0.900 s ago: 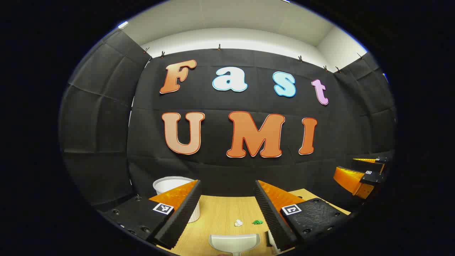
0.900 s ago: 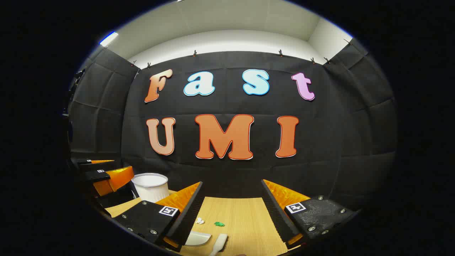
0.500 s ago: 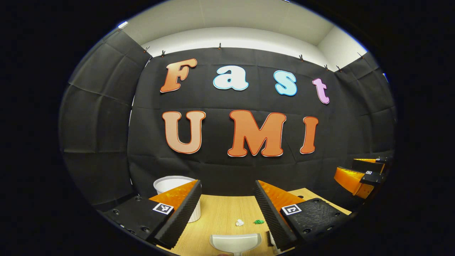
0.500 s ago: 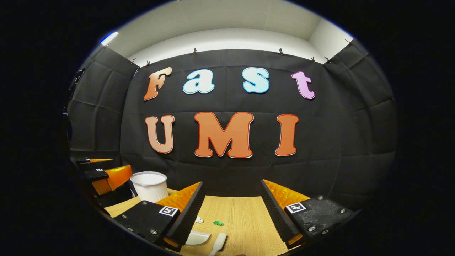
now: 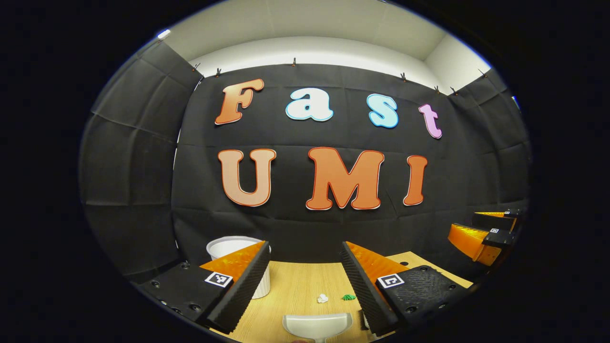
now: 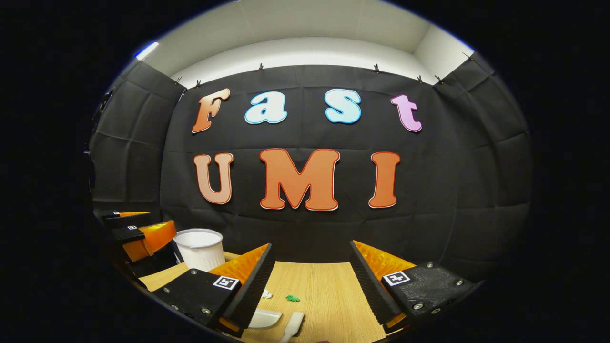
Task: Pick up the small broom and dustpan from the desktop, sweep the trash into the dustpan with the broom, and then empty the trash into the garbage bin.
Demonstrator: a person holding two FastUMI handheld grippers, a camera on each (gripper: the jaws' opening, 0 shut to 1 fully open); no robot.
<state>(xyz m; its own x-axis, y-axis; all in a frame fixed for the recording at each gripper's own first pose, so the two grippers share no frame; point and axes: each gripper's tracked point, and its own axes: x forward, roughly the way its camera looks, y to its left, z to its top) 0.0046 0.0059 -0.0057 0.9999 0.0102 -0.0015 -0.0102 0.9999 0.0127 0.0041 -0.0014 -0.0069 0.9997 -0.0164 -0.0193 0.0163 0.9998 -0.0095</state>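
Here both hand-held grippers gape wide, holding nothing: the left hand-held gripper (image 5: 305, 271) hangs above the smooth white dustpan (image 5: 317, 325), the right hand-held gripper (image 6: 312, 269) above the broom (image 6: 293, 327). Crumpled white trash (image 5: 322, 298) and green trash (image 5: 348, 297) lie ahead on the wood-grain desk (image 5: 295, 286); a ribbed white bin (image 6: 199, 247) stands left.

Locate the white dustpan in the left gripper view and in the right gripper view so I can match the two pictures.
Left gripper view: the dustpan lies at the bottom centre on the desktop, between that gripper's fingers.
Right gripper view: the dustpan is at the bottom, left of centre, partly behind a finger, beside the broom.
Shared landmark: the white bin at the desktop's far left.
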